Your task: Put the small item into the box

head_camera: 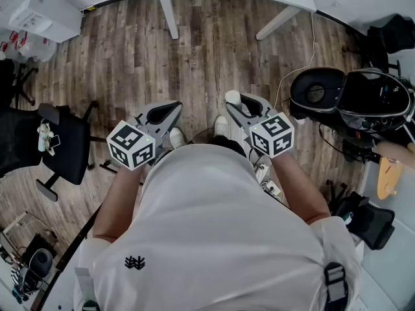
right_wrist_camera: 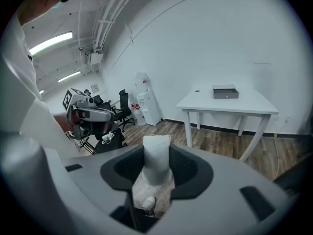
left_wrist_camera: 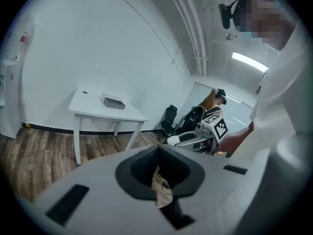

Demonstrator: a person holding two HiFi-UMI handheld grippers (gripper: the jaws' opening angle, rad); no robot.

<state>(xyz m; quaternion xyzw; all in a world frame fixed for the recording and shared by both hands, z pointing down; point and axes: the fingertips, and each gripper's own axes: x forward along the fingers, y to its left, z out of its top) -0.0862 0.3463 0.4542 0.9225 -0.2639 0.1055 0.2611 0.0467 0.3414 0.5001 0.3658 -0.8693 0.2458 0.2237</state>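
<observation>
In the right hand-held gripper [right_wrist_camera: 157, 166] sits the small item [right_wrist_camera: 156, 154] — clamped.

Shirt [head_camera: 214, 238]: was white, loose, short-sleeved.
Logo [head_camera: 135, 262]: was small, black, leaf-shaped.
Strap [head_camera: 334, 280]: was grey with a black buckle, at the right shoulder.
Shoes [head_camera: 176, 137]: were white.
Left gripper [head_camera: 174, 107], right gripper [head_camera: 245, 101]: were grey shells with black inner faces.
Marker cubes [head_camera: 130, 145]: were white with black squares.

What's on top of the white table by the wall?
A small grey box sits on the table. Whatever is inside the box is hidden, because its walls cover it from here.
</observation>
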